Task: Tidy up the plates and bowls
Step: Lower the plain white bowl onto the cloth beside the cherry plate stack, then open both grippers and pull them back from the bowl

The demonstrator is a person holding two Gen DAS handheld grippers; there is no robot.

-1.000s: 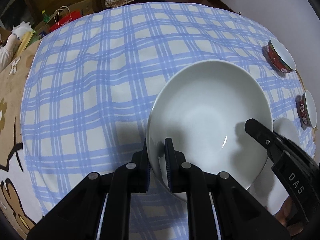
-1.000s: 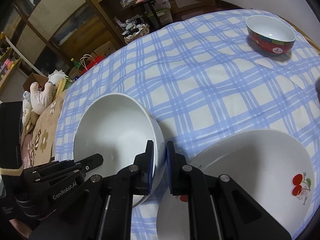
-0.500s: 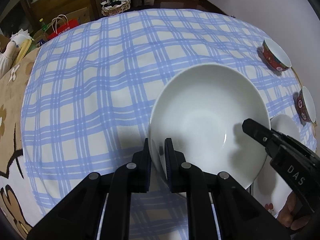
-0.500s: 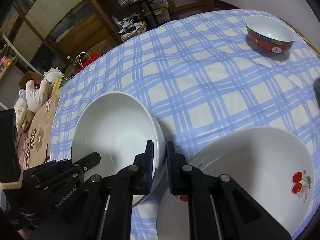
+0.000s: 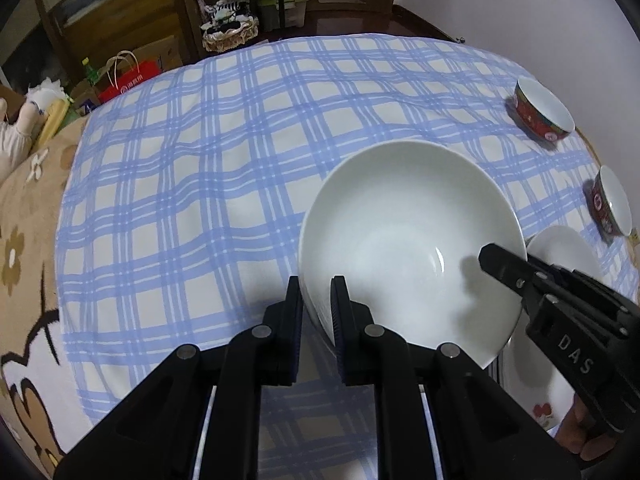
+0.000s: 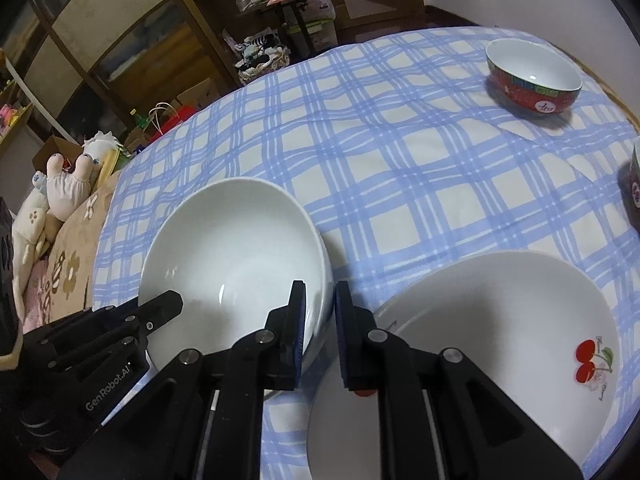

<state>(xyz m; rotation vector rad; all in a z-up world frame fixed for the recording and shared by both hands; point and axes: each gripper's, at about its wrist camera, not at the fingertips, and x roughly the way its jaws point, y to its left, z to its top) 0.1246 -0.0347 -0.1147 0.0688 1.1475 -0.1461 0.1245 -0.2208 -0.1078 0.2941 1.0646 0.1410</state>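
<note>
A large plain white bowl (image 5: 408,240) is held above the blue checked tablecloth (image 5: 200,160). My left gripper (image 5: 316,300) is shut on its near left rim. My right gripper (image 6: 319,304) is shut on its right rim; the bowl also shows in the right wrist view (image 6: 236,256). A white plate with a cherry print (image 6: 500,344) lies on the cloth to the bowl's right, also in the left wrist view (image 5: 560,264). Two red patterned bowls (image 5: 542,110) (image 5: 612,204) stand at the far right; one shows in the right wrist view (image 6: 534,76).
The round table's edge curves close on the left, with a floral cushion (image 5: 24,248) and soft toy (image 6: 68,184) beyond. Wooden shelves (image 6: 120,40) and a basket (image 5: 230,34) stand behind the table.
Both grippers have lifted the white bowl a little and drawn it back; the view has tilted up, so more of the room and the far red bowls shows.
</note>
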